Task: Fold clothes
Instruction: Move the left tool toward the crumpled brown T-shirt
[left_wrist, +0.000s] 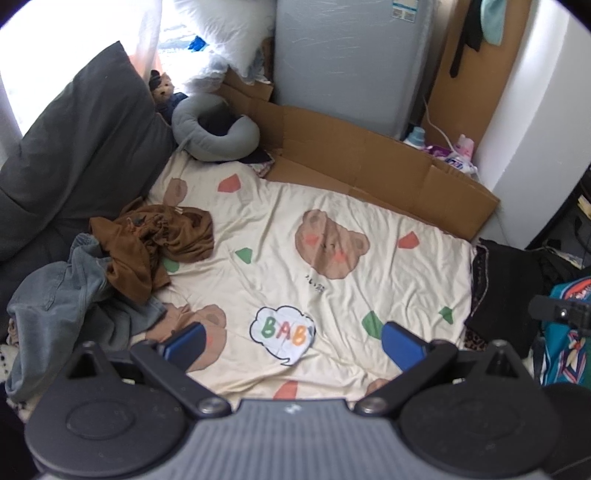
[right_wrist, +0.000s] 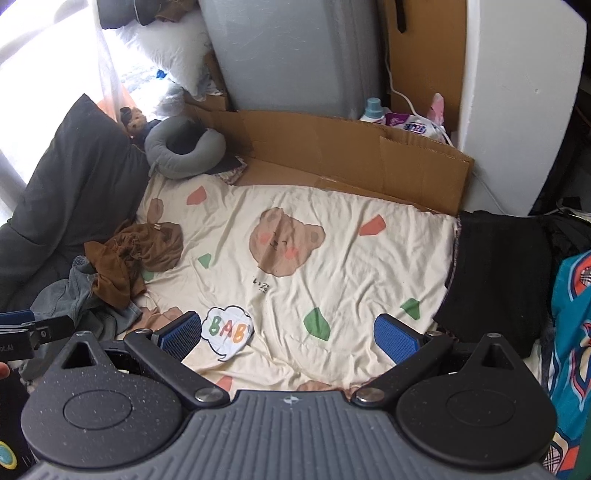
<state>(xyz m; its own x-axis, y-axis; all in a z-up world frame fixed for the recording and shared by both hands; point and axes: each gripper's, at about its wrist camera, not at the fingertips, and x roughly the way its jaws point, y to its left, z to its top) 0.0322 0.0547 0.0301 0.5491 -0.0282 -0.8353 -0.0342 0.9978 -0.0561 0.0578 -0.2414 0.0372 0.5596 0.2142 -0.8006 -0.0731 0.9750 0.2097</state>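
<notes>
A crumpled brown garment (left_wrist: 155, 243) (right_wrist: 136, 254) lies on the left of a cream bear-print sheet (left_wrist: 314, 221) (right_wrist: 332, 229). Beside and partly under it sits a rumpled grey-blue denim piece (left_wrist: 66, 302) (right_wrist: 77, 295). A folded black garment (left_wrist: 506, 291) (right_wrist: 498, 273) rests at the sheet's right edge. My left gripper (left_wrist: 291, 345) hovers open over the near part of the sheet, above the "BAB" patch, holding nothing. My right gripper (right_wrist: 288, 334) is open too, empty, over the same near area. The left gripper's tip (right_wrist: 33, 328) shows at the left edge of the right wrist view.
A dark grey pillow (left_wrist: 81, 155) leans at the left. A grey neck pillow (left_wrist: 218, 129) and a small plush toy (left_wrist: 162, 86) sit at the back. Flattened cardboard (left_wrist: 369, 166) and a grey cabinet (left_wrist: 351, 62) border the far side. A teal patterned fabric (right_wrist: 572, 314) lies at the right.
</notes>
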